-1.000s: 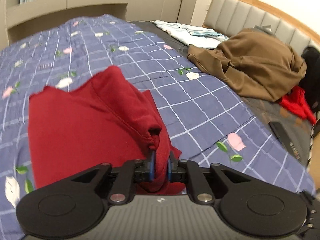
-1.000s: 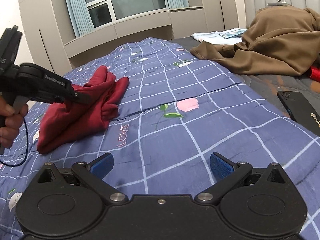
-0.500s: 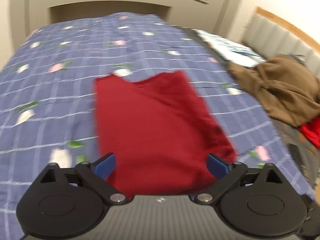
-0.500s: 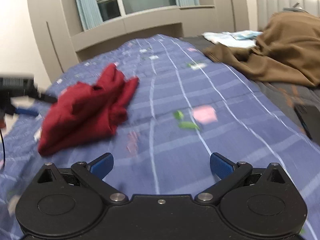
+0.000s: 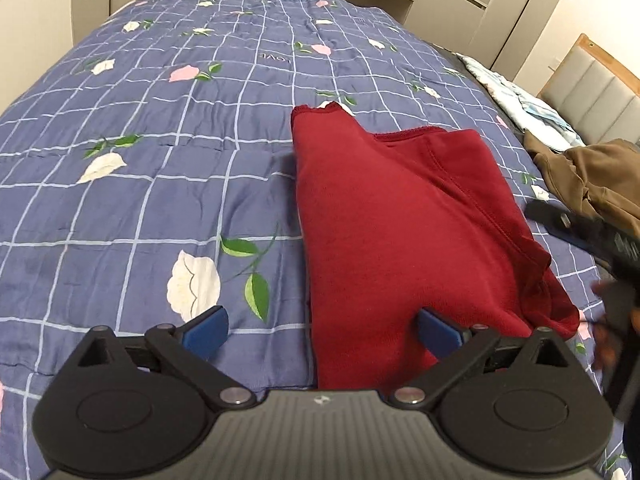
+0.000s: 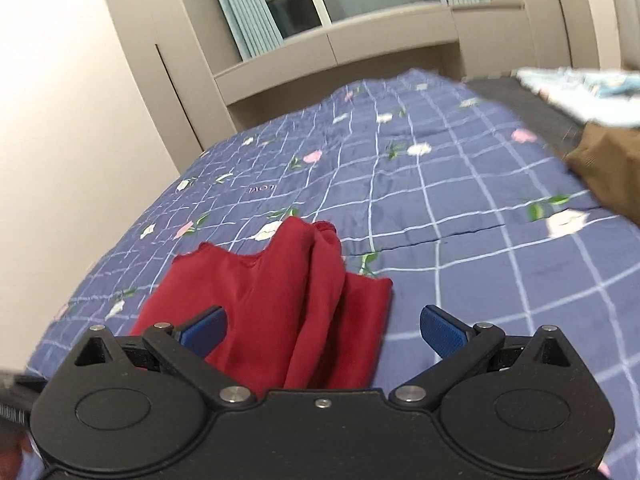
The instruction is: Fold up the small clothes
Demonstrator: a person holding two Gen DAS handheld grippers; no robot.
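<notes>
The left gripper (image 5: 322,330) stands nearest, its jaws spread wide after just having been opening, with nothing pinched between them. One blue pad (image 5: 206,330) hangs over the quilt, the other over the near edge of the red garment (image 5: 400,216), which lies loose under it; whether that pad brushes the cloth is hard to say. The gripper tips steeply down toward the bed.

The right gripper (image 6: 322,330) is likewise spread wide and carries nothing. Its left pad (image 6: 204,328) hovers over the red garment (image 6: 280,308), its right pad over bare quilt. It points down at a shallower slant. In the left wrist view it shows as a dark blurred shape at 3 o'clock, with part of a hand (image 5: 612,344) beneath it.

The red garment lies folded on the blue checked quilt (image 5: 160,184), running from 6 o'clock toward 1 o'clock in the left view, a stitched hem crossing its upper layer and a scalloped edge at its far end. Its right lower corner bunches up.

Further off, at 3 o'clock, a brown garment (image 5: 592,176) sits in a heap, with pale blue patterned cloth (image 5: 516,100) beyond it at 2 o'clock. At the far end stand beige cabinets (image 6: 280,72) and a window with teal curtains (image 6: 244,12).
</notes>
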